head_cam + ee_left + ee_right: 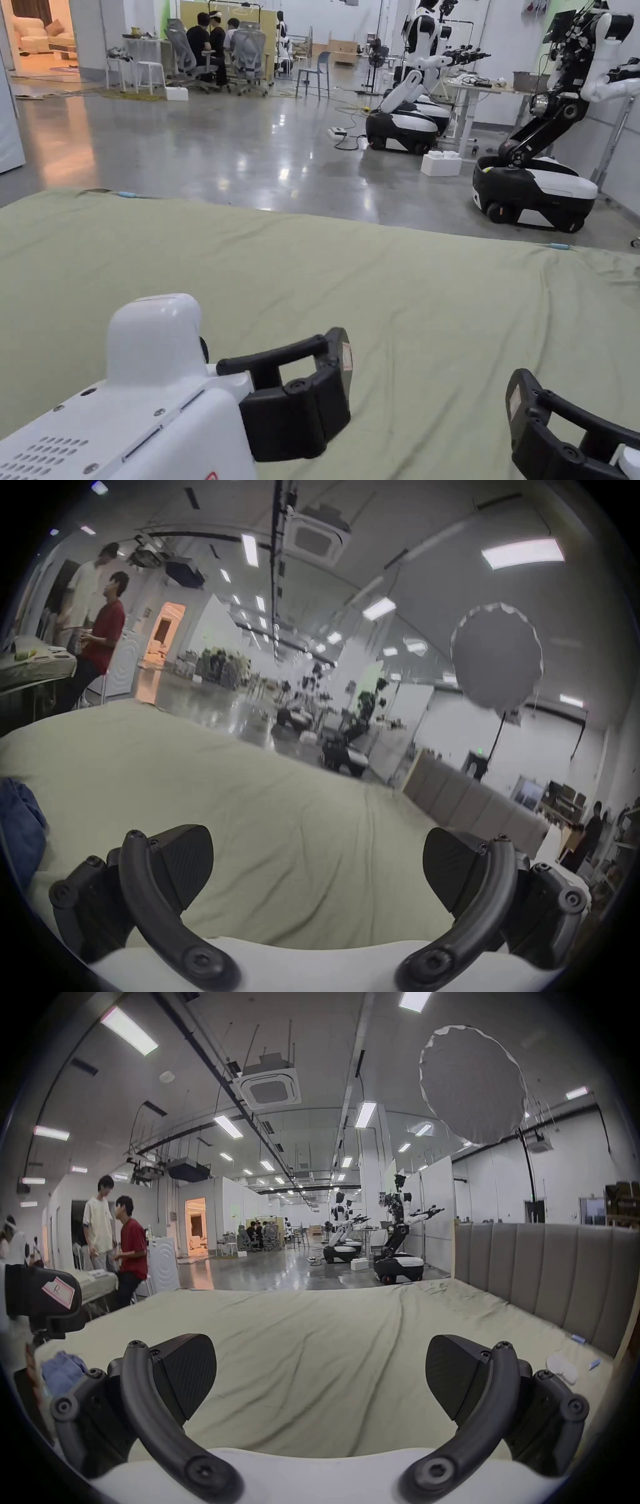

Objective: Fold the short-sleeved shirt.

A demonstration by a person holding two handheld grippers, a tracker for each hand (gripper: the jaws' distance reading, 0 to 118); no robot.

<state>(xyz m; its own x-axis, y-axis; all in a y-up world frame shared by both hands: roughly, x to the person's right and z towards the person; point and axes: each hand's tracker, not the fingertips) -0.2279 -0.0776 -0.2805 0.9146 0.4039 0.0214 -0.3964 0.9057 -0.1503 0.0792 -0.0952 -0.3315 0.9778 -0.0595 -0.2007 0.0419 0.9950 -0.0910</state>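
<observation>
Cloth (62,1368), blue and crumpled and seemingly the shirt, is lying bunched at the left edge of the bed's green sheet (311,1321). It is too balled up and cut off for me to tell which way it is pointing or where its long axis is running. Left tongs (317,868) and right tongs (320,1380) are both hovering over bare sheet, jaws gaping wide, gripping nothing and not touching that bundle.
</observation>
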